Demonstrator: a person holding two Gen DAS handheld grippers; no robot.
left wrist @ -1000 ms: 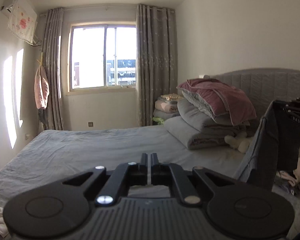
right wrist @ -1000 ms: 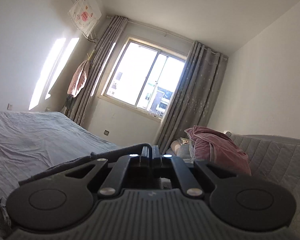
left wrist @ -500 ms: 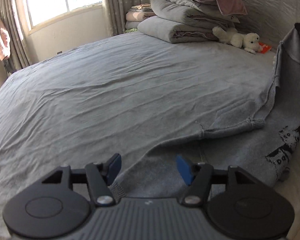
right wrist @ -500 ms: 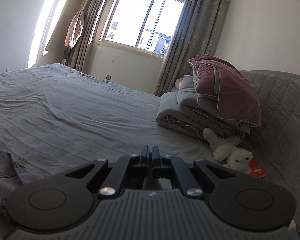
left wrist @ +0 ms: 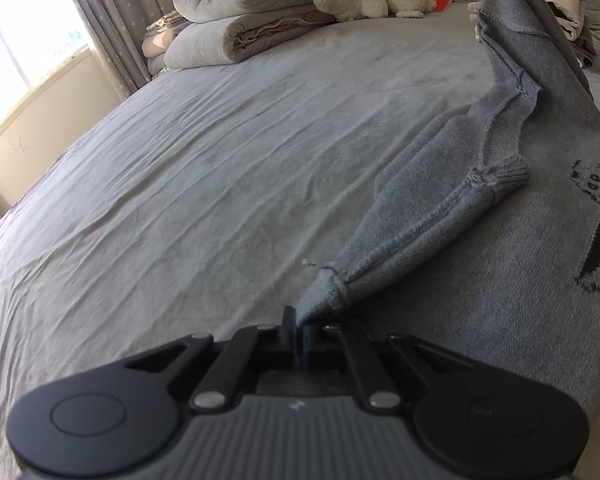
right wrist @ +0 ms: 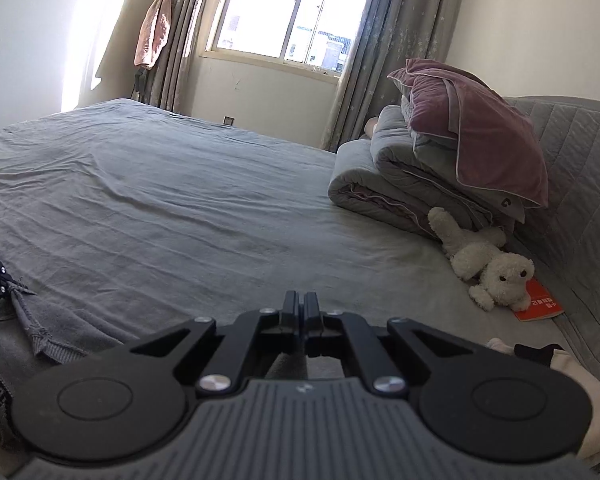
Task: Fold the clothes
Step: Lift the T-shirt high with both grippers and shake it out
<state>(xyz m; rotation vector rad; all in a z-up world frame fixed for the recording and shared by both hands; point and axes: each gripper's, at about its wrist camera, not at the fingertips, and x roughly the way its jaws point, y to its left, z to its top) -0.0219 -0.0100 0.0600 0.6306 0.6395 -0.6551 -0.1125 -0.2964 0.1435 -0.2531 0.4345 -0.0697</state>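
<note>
One grey sweater (left wrist: 500,272) lies spread on the bed (left wrist: 204,168) near its headboard end, its sleeve tip pinched in the left tool (left wrist: 298,326), freshly clamped, while the right tool (right wrist: 302,312) stays clenched, its catch hidden.

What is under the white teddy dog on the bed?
The white teddy dog lies on the grey bed sheet, and its back end rests on a corner of a red booklet. How much of the booklet it covers cannot be seen.
</note>
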